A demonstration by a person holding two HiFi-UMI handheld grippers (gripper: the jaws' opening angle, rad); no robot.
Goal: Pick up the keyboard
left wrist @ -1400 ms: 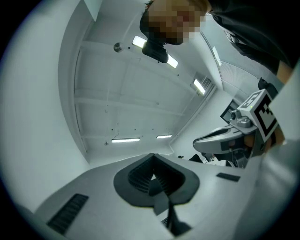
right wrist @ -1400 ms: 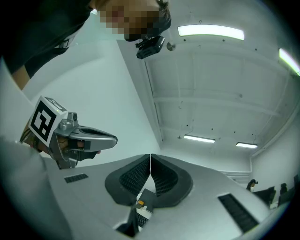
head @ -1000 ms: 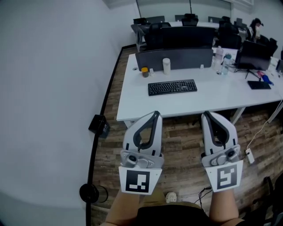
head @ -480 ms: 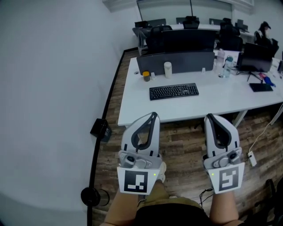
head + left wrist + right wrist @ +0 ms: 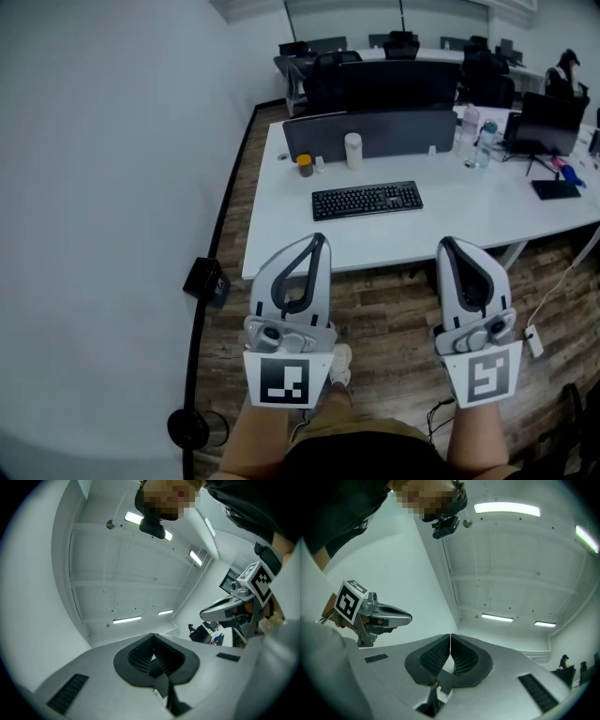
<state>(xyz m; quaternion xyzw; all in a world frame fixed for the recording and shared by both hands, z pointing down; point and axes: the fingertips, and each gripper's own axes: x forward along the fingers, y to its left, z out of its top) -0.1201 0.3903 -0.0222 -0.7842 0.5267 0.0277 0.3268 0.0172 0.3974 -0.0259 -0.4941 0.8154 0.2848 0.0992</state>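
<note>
A black keyboard [image 5: 367, 201] lies flat near the front of the white desk [image 5: 281, 246] in the head view. My left gripper [image 5: 317, 238] is held low in front of me, short of the desk's front edge and left of the keyboard, shut and empty. My right gripper [image 5: 446, 243] hangs level with it, below and right of the keyboard, also shut with nothing in it. Both gripper views tilt up at the ceiling and show closed jaws; the keyboard is not in them. The left gripper [image 5: 408, 616] shows in the right gripper view, the right gripper [image 5: 206, 615] in the left one.
On the desk behind the keyboard stand a grey divider panel [image 5: 375, 131], a white cylinder [image 5: 353, 150] and a small jar [image 5: 304, 165]. Bottles [image 5: 473, 131] and a monitor [image 5: 551, 111] are at the right. A black box [image 5: 206, 279] sits by the left wall, cables lie on the wood floor.
Both grippers and my view have shifted forward toward the desk; the keyboard now sits slightly lower and nearer in the head view. Both stay shut.
</note>
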